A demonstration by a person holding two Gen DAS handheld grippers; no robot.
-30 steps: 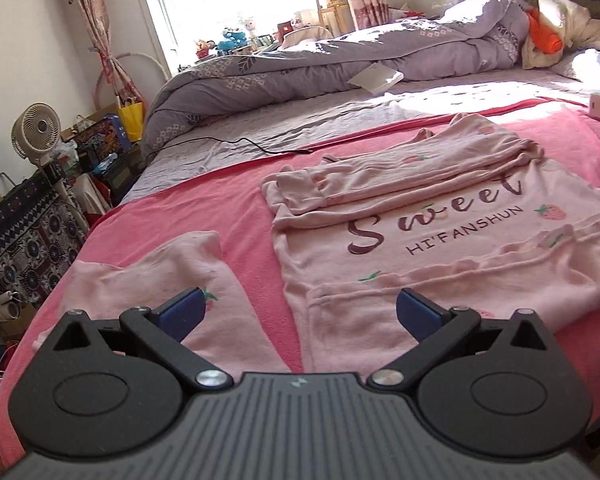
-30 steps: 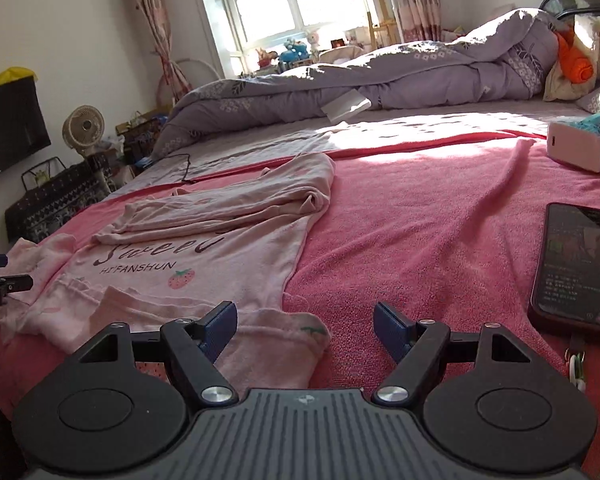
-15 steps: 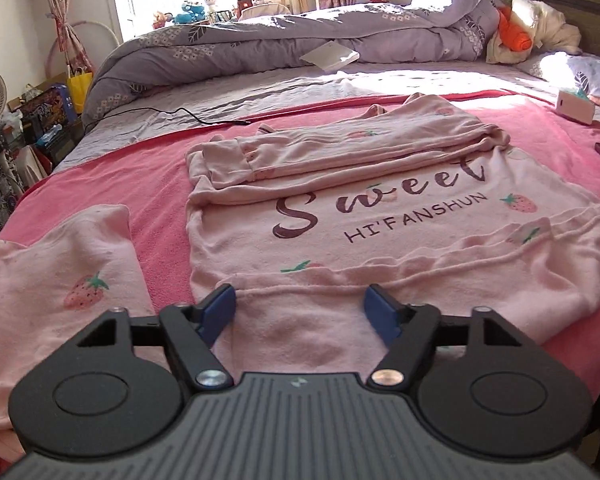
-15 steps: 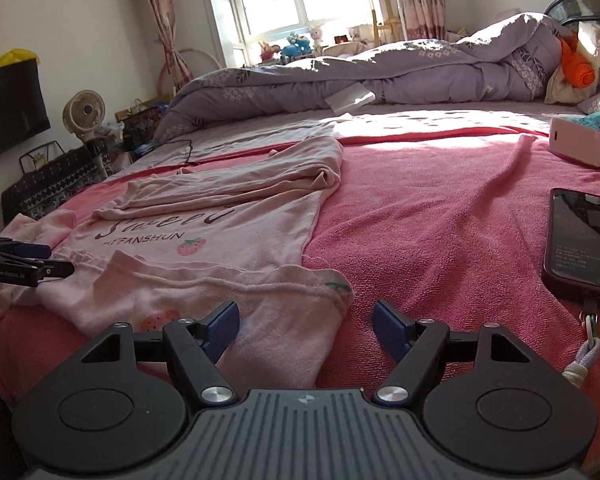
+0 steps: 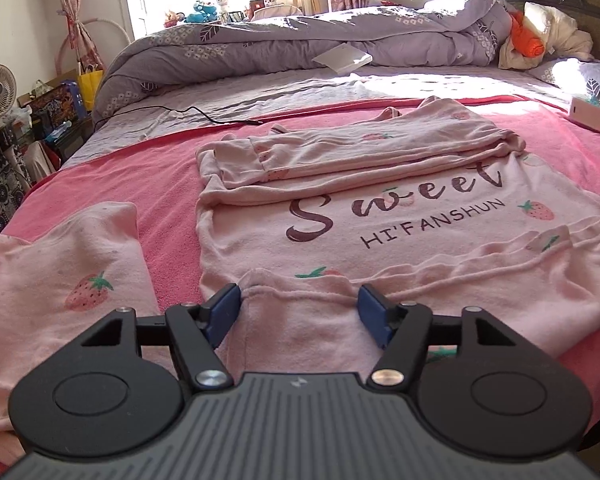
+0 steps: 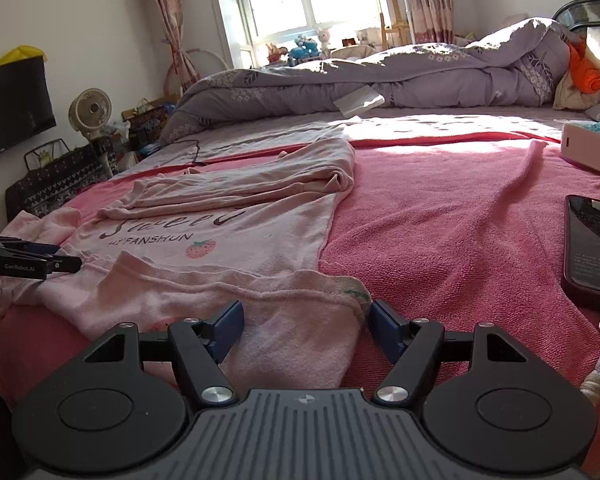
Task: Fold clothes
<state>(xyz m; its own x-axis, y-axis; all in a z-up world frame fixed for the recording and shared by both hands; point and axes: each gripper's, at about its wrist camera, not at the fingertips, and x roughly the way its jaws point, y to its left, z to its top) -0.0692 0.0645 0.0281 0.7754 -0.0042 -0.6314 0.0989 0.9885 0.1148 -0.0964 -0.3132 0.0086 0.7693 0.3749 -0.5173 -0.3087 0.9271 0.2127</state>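
Observation:
A pale pink shirt (image 5: pixel 380 248) printed "Sweet" lies flat on the pink blanket (image 5: pixel 160 184), its far part folded over itself (image 5: pixel 360 152). Its near edge is folded up toward the print. My left gripper (image 5: pixel 298 304) is low over that near edge with cloth between its blue pads, which do not press on it; the jaws are opening. My right gripper (image 6: pixel 306 316) stands open around the shirt's (image 6: pixel 220 236) near right corner. The left gripper (image 6: pixel 60 264) also shows at the left edge of the right wrist view.
A second pink strawberry garment (image 5: pixel 60 280) lies left of the shirt. A phone (image 6: pixel 592 248) on a cord and a pink box (image 6: pixel 588 152) sit on the blanket at right. A purple duvet (image 5: pixel 300 44), a white booklet (image 5: pixel 342 58) and a black cable (image 5: pixel 180 112) lie beyond.
My left gripper moved right and down, from over the second garment to the shirt's near edge, and its jaws narrowed. The right gripper crept slightly forward over the corner.

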